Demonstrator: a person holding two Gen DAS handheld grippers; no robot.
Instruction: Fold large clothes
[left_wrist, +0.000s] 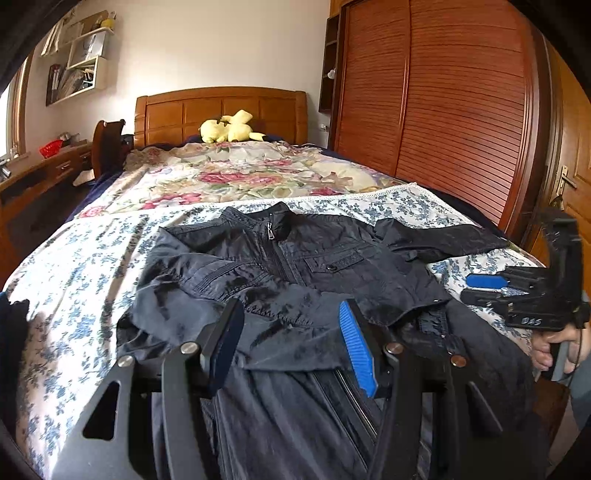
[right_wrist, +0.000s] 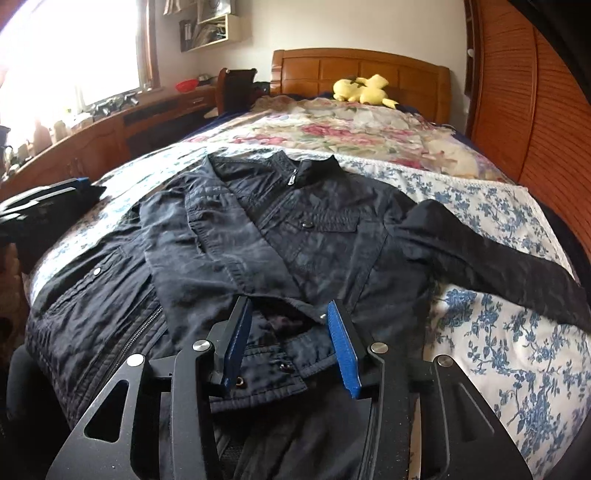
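Observation:
A dark navy jacket (left_wrist: 295, 266) lies front up on the bed, collar toward the headboard; it also shows in the right wrist view (right_wrist: 280, 236). Its left sleeve is folded across the chest. Its other sleeve (right_wrist: 491, 254) stretches out to the right over the sheet. My left gripper (left_wrist: 291, 332) is open, just above the folded sleeve's cuff and the jacket's lower front. My right gripper (right_wrist: 288, 339) is open over the jacket's hem, holding nothing. In the left wrist view the right gripper (left_wrist: 487, 288) shows at the right edge, over the hem, with a hand on it.
The bed has a blue-flowered sheet (right_wrist: 517, 343) and a rose-patterned quilt (left_wrist: 236, 177) behind. A yellow plush toy (left_wrist: 229, 127) sits by the wooden headboard. A wooden wardrobe (left_wrist: 443, 110) stands on the right, a desk (right_wrist: 110, 129) and a chair on the left.

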